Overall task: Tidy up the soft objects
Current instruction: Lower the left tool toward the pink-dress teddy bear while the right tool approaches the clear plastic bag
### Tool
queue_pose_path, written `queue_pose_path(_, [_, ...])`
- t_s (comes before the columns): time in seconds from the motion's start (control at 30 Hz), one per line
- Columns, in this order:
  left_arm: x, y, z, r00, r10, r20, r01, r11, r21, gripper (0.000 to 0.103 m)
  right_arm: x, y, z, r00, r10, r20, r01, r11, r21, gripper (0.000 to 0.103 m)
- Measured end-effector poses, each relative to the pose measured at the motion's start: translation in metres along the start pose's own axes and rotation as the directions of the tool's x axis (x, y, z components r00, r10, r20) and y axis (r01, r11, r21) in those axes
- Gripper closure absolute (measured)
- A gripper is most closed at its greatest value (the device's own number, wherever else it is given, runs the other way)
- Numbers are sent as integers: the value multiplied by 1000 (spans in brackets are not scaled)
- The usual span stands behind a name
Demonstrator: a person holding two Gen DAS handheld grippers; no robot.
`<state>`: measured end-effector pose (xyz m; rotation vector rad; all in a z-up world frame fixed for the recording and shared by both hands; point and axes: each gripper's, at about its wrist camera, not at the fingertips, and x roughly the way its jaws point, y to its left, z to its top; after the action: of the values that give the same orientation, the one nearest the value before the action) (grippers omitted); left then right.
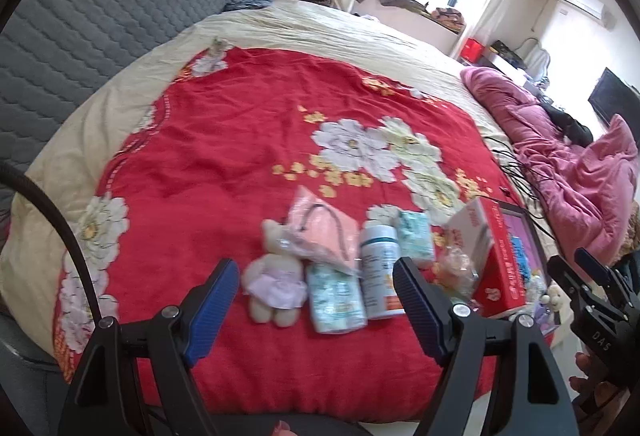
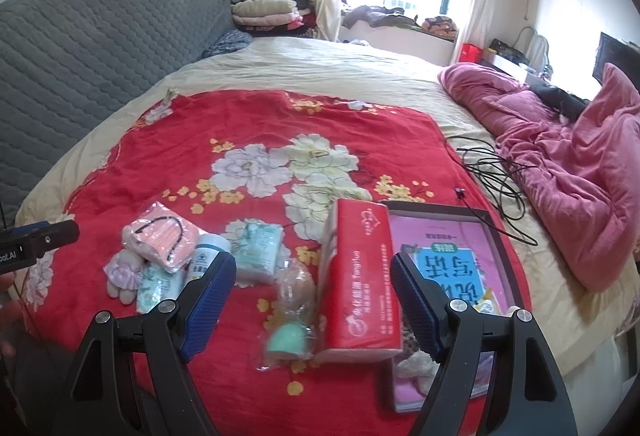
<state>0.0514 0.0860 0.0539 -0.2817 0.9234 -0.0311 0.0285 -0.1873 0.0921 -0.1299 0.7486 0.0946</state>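
Note:
On the red floral blanket (image 1: pixel 240 139) lie a small plush bear in a lilac dress (image 1: pixel 274 276) (image 2: pixel 122 272), a pink mask pack (image 1: pixel 320 232) (image 2: pixel 162 236), two pale green tissue packs (image 1: pixel 336 296) (image 1: pixel 416 240) (image 2: pixel 256 248), a white bottle (image 1: pixel 378 272) (image 2: pixel 206 256), a clear bag with a green sponge (image 2: pixel 290 320) and a red tissue pack (image 2: pixel 358 280) (image 1: pixel 496 268). My left gripper (image 1: pixel 316 308) is open above the bear and the near tissue pack. My right gripper (image 2: pixel 314 300) is open around the sponge bag and the red pack.
An open box with a pink lining (image 2: pixel 448 276) holds another plush at its near end. Black cables (image 2: pixel 492 179) lie right of the blanket. A pink quilt (image 2: pixel 568 171) is heaped at the right. A grey padded headboard (image 1: pixel 100 15) stands at the left.

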Motion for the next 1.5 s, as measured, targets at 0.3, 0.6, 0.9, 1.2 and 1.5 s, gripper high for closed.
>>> queue_pose_path(0.3, [6,31,-12,999,40,-31,-41,999,-28,24,13,27,-8,999,40,-30,-41,999,-35,23])
queue_pose_path(0.6, [22,36,-24,996,40,-75,-43,999,-29,24,26,36,-20,996,55,-71,-58,997,-50,23])
queue_pose_path(0.9, [44,21,-37,992,35,-121,-33,999,17,24,46,37,-34,991,48,-125,-55,997,-52,23])
queue_pose_path(1.2, [65,20,-40,987,29,-157,-27,999,18,24,87,46,-39,983,-31,-179,5,989,-145,23])
queue_pose_path(1.5, [94,32,-32,979,39,-200,-42,999,-9,24,133,65,-37,968,-128,-217,68,963,-260,23])
